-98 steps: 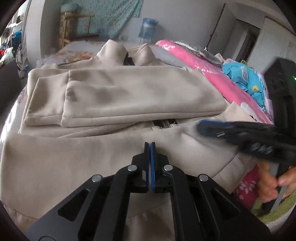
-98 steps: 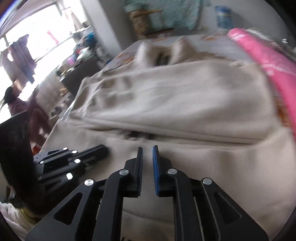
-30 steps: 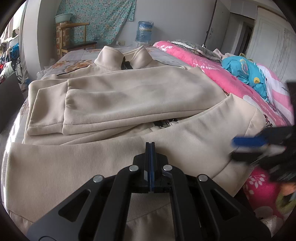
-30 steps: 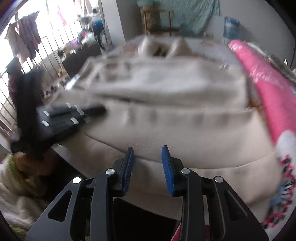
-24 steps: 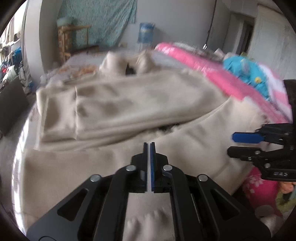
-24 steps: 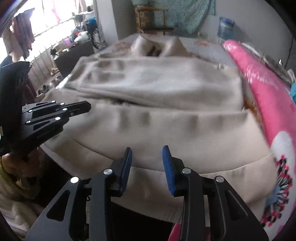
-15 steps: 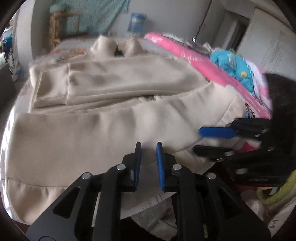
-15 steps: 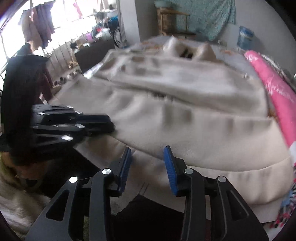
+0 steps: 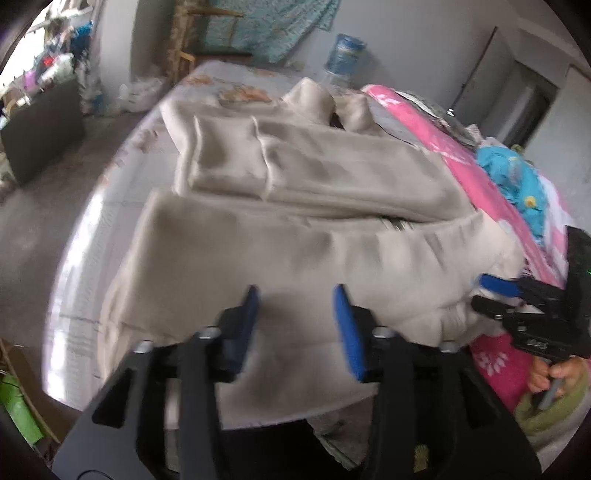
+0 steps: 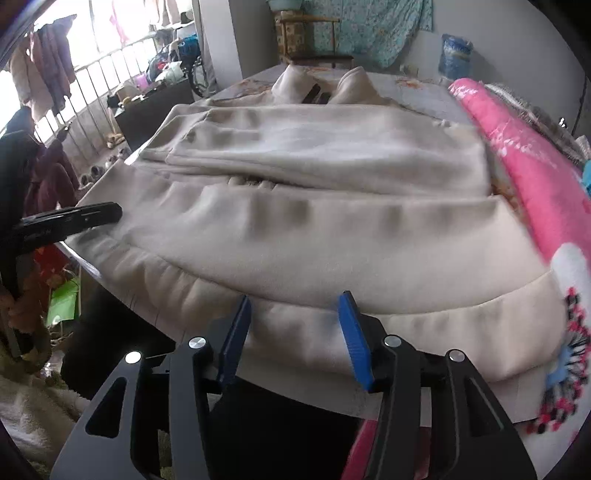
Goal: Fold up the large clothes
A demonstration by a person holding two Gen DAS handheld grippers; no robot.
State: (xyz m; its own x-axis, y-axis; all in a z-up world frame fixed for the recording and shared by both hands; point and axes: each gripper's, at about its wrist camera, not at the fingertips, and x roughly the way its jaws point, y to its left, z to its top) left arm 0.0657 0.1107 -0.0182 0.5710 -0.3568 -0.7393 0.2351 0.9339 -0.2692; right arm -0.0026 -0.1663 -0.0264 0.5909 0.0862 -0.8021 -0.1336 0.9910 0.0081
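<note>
Both grippers are the same build: left gripper (image 9: 295, 317) and right gripper (image 10: 293, 328) have matte black arms with triangular cutouts, silver round screws at the joints, and bright blue ribbed pads (image 10: 354, 339) inside the fingers.

Pink floral blanket (image 10: 532, 155) lying along the bed's right side, blue water jug (image 10: 456, 51) standing by the far wall, teal patterned cloth (image 10: 373, 22) hanging behind a wooden chair (image 10: 306, 37), clothes (image 10: 40, 70) hanging at the window railing.
</note>
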